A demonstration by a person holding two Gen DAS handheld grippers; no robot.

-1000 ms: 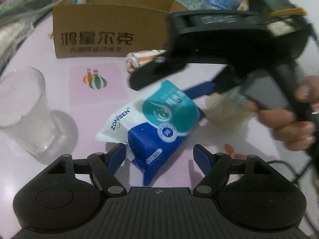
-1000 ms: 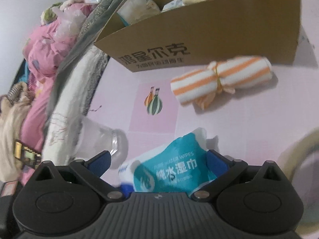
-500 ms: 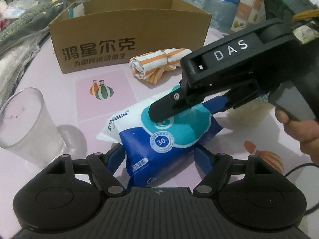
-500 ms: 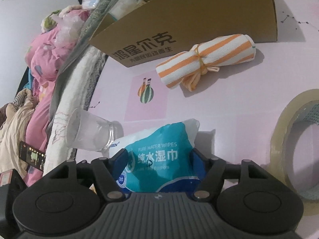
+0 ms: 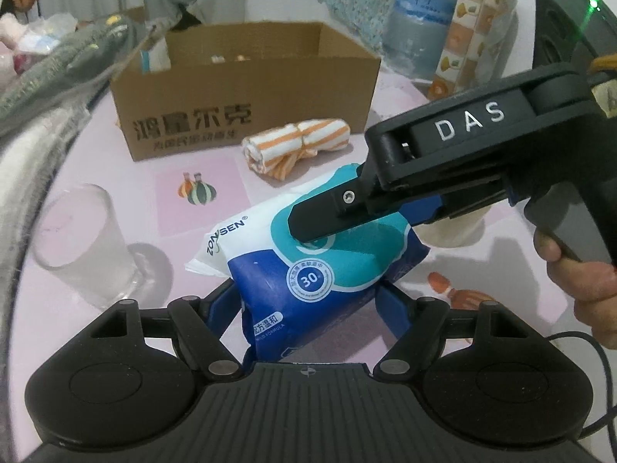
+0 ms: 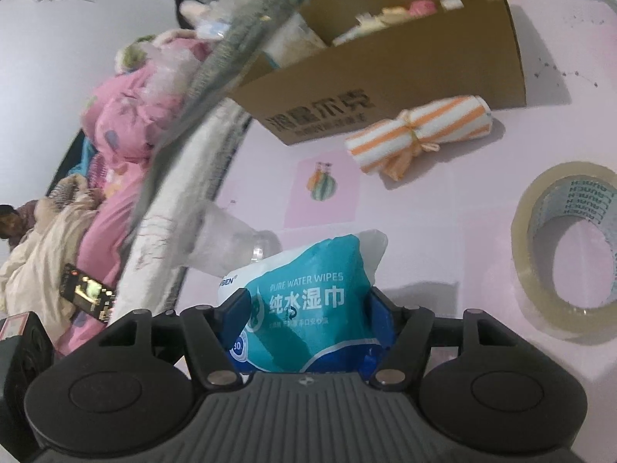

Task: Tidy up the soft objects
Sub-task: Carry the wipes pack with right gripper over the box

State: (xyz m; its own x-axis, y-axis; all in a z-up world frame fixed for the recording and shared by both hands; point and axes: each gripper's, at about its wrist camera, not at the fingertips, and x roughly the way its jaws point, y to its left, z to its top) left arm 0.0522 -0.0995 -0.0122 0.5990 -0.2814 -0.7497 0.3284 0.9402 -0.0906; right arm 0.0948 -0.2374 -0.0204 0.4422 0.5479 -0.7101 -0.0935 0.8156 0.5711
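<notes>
A blue, teal and white wet-wipes pack is held above the pink table. My right gripper is shut on the wipes pack; it shows in the left wrist view coming in from the right. My left gripper has its blue fingers on both sides of the pack's near end, closing around it. A rolled orange-striped towel lies by the open cardboard box, which holds several soft items.
A clear plastic cup stands at the left. A roll of clear tape lies at the right. A water jug stands behind the box. Bedding and clothes are piled past the table's left edge.
The right gripper has closed on the wipes pack and lifted it off the table. The left gripper's fingers have closed in around the pack's near end.
</notes>
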